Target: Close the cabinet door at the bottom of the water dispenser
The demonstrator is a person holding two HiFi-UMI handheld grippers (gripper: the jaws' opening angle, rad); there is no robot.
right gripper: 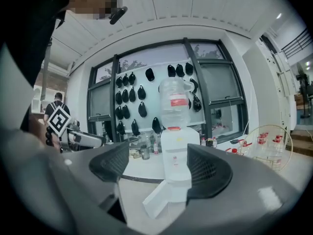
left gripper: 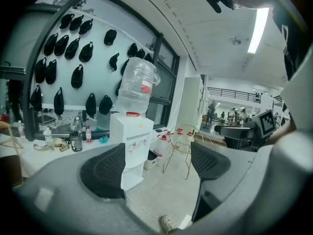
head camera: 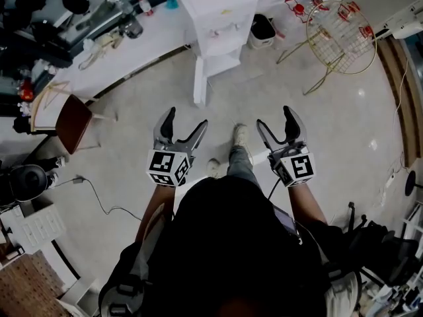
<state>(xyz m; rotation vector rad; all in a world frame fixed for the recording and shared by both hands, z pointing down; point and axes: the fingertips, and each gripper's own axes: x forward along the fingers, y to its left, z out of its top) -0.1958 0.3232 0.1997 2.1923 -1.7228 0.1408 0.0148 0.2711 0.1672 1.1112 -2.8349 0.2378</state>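
No legible text anywhere

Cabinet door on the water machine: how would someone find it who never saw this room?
Find the long white counter, then the white water dispenser next to it with a clear bottle on top. The cabinet door is the flat white panel at its bottom, the only part swung out open.
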